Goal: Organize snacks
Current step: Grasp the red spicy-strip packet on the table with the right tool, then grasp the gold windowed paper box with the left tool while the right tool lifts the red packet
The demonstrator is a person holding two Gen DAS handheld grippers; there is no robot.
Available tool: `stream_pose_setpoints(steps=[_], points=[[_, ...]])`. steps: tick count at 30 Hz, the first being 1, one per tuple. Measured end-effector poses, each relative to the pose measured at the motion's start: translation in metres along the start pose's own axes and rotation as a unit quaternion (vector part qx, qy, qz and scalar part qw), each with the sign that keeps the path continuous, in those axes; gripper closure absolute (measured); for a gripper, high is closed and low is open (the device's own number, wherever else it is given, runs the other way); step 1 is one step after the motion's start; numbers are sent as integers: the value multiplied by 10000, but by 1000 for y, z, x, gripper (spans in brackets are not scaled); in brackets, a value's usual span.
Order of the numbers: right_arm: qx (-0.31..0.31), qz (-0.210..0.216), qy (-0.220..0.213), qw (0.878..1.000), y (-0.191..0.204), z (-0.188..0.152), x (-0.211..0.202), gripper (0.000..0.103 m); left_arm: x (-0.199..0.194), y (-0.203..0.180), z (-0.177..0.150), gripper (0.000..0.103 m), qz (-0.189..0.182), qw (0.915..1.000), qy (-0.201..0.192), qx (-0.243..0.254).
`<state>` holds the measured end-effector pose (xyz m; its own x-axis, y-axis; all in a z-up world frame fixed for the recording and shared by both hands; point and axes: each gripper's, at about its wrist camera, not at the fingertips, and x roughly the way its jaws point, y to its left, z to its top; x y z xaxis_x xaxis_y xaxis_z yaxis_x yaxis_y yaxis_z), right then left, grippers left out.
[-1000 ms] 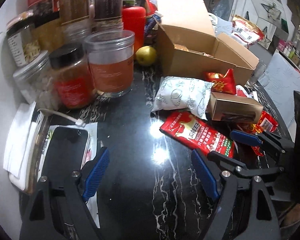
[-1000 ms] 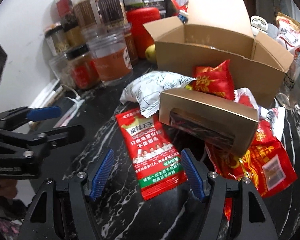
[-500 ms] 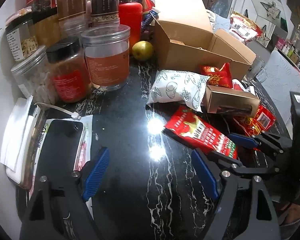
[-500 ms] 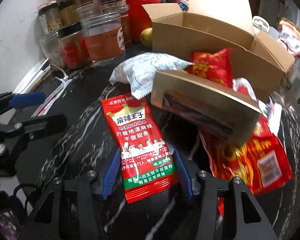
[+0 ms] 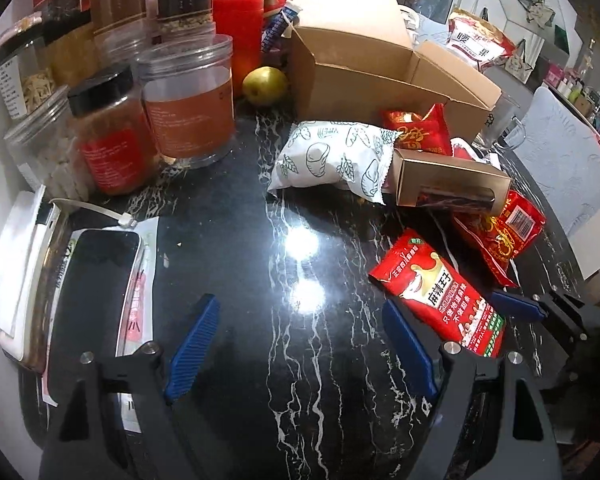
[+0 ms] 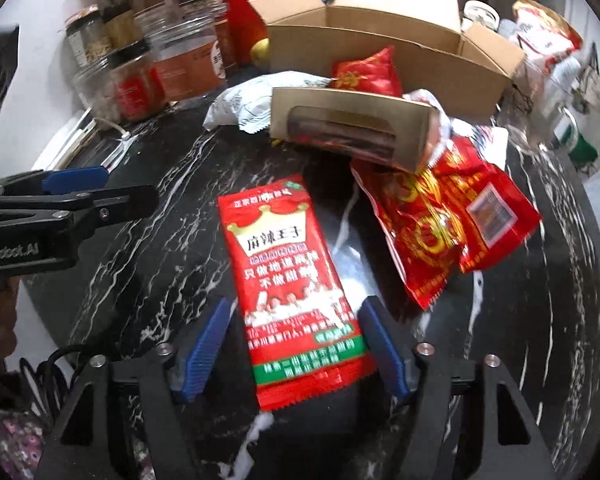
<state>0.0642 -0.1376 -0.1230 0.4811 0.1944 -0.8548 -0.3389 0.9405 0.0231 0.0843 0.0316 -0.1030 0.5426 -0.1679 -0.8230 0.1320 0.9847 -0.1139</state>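
Note:
A long red snack packet (image 6: pixel 288 280) with a green bottom band lies flat on the black marble table (image 6: pixel 148 248). My right gripper (image 6: pixel 294 312) straddles its lower half. The jaws are opening and the blue pads (image 6: pixel 204 348) stand clear of the packet's edges. Behind it are a gold window box (image 6: pixel 352 120), red snack bags (image 6: pixel 440 216), a white leaf-print packet (image 5: pixel 332 156) and an open cardboard box (image 5: pixel 360 76). My left gripper (image 5: pixel 300 308) hangs open over bare table, left of the red packet (image 5: pixel 436 292).
Several jars (image 5: pixel 188 104) and a red canister (image 5: pixel 238 28) crowd the back left by the wall. A yellow-green fruit (image 5: pixel 264 86) sits beside the cardboard box. A dark phone (image 5: pixel 96 280) on papers lies at the left edge. A glass mug (image 5: pixel 500 128) stands right of the box.
My right gripper has moved forward over the red packet, so the packet now reaches deeper between the pads; the jaws narrowed, then widened again. The left gripper has stayed put.

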Motion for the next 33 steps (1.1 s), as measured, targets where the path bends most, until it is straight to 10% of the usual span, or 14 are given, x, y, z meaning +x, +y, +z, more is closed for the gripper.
stream_pose_setpoints(steps=[6,33], points=[[-373,-123,-101,9992,12,8,7,53,0,1,1,20,61,10000,-16,-40],[716,-114,-908,9932,-58,-27,-84,57,0,-82,59,20,-885,9899,-564,953]])
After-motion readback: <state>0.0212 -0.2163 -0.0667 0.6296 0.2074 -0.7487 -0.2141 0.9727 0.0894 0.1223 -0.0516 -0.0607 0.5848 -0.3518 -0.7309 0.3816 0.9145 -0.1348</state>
